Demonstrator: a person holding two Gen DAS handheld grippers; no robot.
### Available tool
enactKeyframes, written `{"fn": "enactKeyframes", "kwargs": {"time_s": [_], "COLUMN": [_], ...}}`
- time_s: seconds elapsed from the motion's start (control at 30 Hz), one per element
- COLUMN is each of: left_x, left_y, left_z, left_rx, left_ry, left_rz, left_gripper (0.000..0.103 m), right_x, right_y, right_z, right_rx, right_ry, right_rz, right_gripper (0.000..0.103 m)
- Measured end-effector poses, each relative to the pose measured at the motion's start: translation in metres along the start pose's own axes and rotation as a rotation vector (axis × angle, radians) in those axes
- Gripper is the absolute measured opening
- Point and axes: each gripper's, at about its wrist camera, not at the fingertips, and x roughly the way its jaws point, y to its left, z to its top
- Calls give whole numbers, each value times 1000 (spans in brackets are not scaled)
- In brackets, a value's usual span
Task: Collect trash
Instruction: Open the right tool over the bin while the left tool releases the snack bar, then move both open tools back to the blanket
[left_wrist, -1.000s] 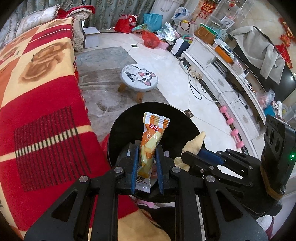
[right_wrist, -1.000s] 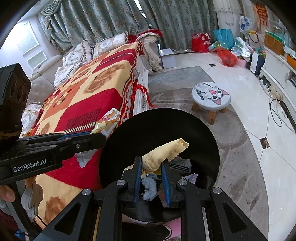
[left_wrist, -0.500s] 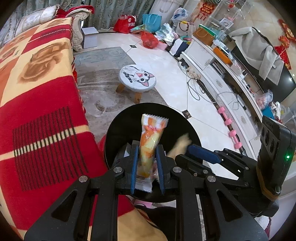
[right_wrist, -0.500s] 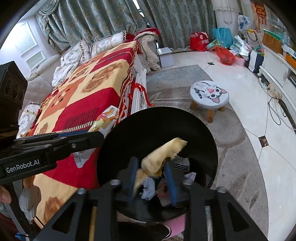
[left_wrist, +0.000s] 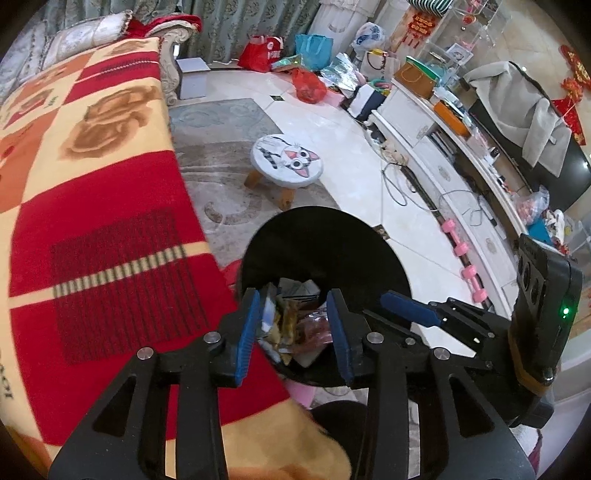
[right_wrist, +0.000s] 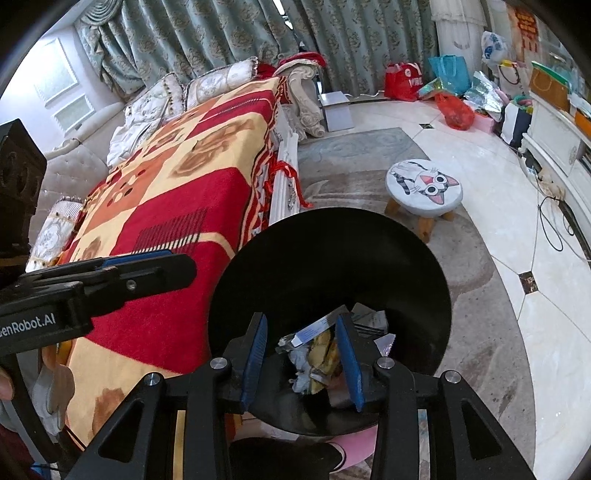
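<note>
A black round trash bin (left_wrist: 321, 251) stands on the floor beside the sofa, directly under both grippers. Wrappers and crumpled scraps (left_wrist: 288, 325) lie at its bottom, also seen in the right wrist view as a trash heap (right_wrist: 317, 350). My left gripper (left_wrist: 293, 299) hangs over the bin with its jaws opening and nothing between the blue pads. My right gripper (right_wrist: 301, 321) is open over the same bin (right_wrist: 332, 258), empty too. Each gripper shows in the other's view: the right one (left_wrist: 406, 310), the left one (right_wrist: 147, 266).
A red and yellow blanket (left_wrist: 92, 221) covers the sofa at the left. A small cat-face stool (left_wrist: 286, 158) stands on the rug beyond the bin. A white cabinet (left_wrist: 443, 166) with cables runs along the right, pink dumbbells (left_wrist: 465, 266) at its foot. Bags (left_wrist: 306, 74) crowd the far wall.
Both grippers have opened. The orange snack wrapper has dropped from the left one and the yellow crumpled piece from the right one, both into the bin.
</note>
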Motion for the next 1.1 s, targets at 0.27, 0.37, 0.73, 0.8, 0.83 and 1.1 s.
{"fn": "enactKeyframes", "kwargs": {"time_s": [0.27, 0.37, 0.73, 0.8, 0.83, 1.1], "left_x": [-20, -30, -75, -82, -87, -129], "left_y": [23, 31, 70, 76, 80, 120], "left_z": [-10, -16, -45, -52, -57, -102], "left_rx": [-23, -33, -72, -77, -79, -82], "left_ry": [-23, -30, -64, -63, -63, -36], "left_rz": [56, 74, 143, 151, 154, 206], "left_gripper": [36, 36, 36, 36, 36, 47], "right_x": [-1, 0, 6, 7, 7, 16], "right_y": [24, 34, 86, 96, 103, 160], "right_z": [2, 3, 3, 2, 1, -6], "right_rx": [-34, -46, -115, -124, -130, -219], "right_ry": [2, 2, 16, 18, 20, 46], "right_rz": [11, 16, 65, 79, 89, 168], "right_gripper": [38, 38, 44, 53, 60, 63]}}
